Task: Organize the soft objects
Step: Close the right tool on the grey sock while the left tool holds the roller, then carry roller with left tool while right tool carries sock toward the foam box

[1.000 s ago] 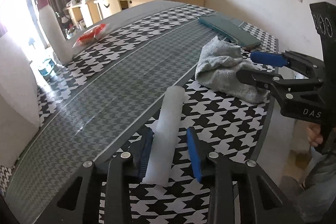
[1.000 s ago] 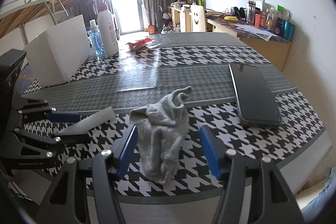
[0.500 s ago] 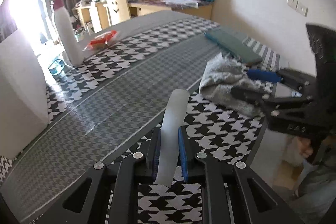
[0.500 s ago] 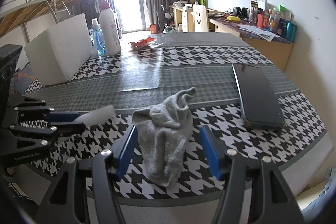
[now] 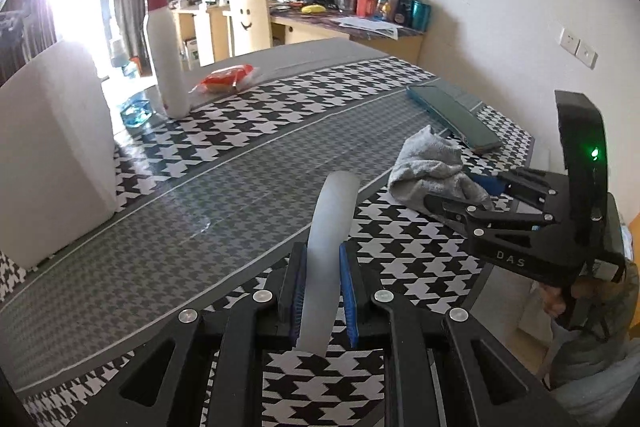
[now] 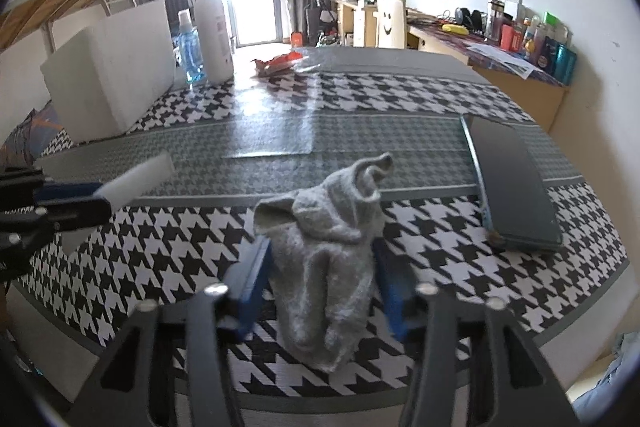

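My left gripper [image 5: 322,293] is shut on a white foam strip [image 5: 330,239] and holds it lifted above the houndstooth table; the strip also shows in the right wrist view [image 6: 138,177]. A crumpled grey cloth [image 6: 326,239] lies near the table's front edge. My right gripper [image 6: 320,287] straddles the cloth, its blue pads close on both sides, narrowed but not clamped. In the left wrist view the cloth [image 5: 430,169] sits between the right gripper's fingers [image 5: 452,207].
A white foam block [image 6: 108,67] stands at the left, with a white pump bottle [image 6: 212,31] and a blue bottle [image 6: 188,45] behind it. A red packet [image 6: 280,61] lies far back. A dark flat case [image 6: 512,183] lies at the right. The table edge is just below both grippers.
My left gripper closed on the foam strip and lifted it off the table. My right gripper's fingers have moved inward around the grey cloth.
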Motion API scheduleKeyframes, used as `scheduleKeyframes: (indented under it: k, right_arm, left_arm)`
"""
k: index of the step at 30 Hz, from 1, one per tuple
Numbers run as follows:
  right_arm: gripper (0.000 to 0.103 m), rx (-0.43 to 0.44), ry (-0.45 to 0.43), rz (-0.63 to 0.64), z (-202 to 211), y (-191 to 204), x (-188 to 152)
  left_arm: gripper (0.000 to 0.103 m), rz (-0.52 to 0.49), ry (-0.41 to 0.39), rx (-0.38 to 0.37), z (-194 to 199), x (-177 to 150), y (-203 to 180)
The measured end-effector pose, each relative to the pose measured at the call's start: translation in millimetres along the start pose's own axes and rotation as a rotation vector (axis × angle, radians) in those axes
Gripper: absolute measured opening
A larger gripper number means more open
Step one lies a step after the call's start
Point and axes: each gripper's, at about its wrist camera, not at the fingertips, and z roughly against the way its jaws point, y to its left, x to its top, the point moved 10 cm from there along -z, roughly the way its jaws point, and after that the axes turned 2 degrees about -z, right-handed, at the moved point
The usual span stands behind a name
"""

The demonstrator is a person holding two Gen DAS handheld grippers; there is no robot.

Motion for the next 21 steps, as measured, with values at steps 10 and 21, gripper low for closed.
scheduleKeyframes:
  k: [10,21]
  right_arm:
    - [0.018,0.027,0.013,0.007,1.0,9.1,-1.9]
    - [0.018,0.050,-0.054,0.033,25.6,24.1,16.5]
  left_arm:
    - [0.018,0.032,-0.026,0.026,11.2,-2.7,11.7]
    - [0.018,0.066,-0.080,0.065,29.0,3.5,26.9]
